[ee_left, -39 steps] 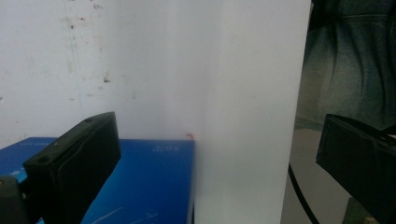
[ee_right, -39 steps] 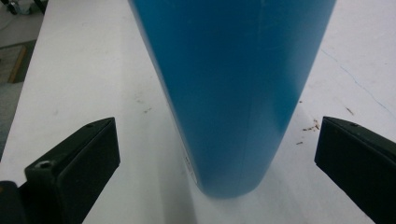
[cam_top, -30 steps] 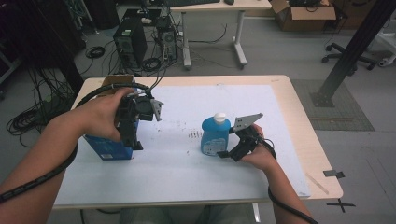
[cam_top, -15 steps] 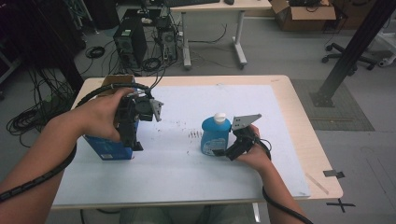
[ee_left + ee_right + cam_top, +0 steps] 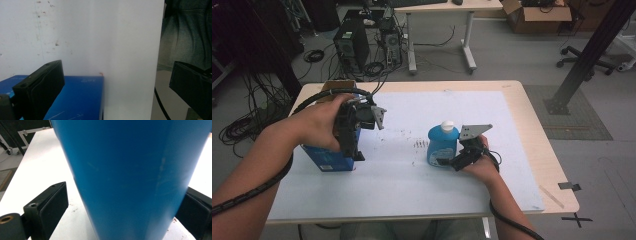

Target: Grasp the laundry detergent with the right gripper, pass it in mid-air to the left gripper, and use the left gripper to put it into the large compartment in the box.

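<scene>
A blue bottle (image 5: 442,145) with a white cap stands upright on the white mat (image 5: 412,185), right of the middle. My right gripper (image 5: 447,160) lies low at its base, with the bottle (image 5: 130,170) between the jaws. These jaws have just been closing, and a strip of mat still shows between the left pad (image 5: 53,201) and the bottle. My right gripper (image 5: 120,205) is open. At the left a blue box (image 5: 326,159) stands on the mat. My left gripper (image 5: 354,151) points down at the box's right end. In the left gripper view, the left gripper (image 5: 115,85) has its jaws wide apart over the corner of the box (image 5: 80,100).
The wooden table (image 5: 537,130) has black tape marks (image 5: 569,186) at its front right corner. Small dark specks (image 5: 414,145) dot the mat's middle. Behind the table are computer towers (image 5: 349,45), floor cables, a second desk (image 5: 442,10) and a black slanted post (image 5: 587,55).
Both hands, the bottle and the box stay where they were; no shift is visible.
</scene>
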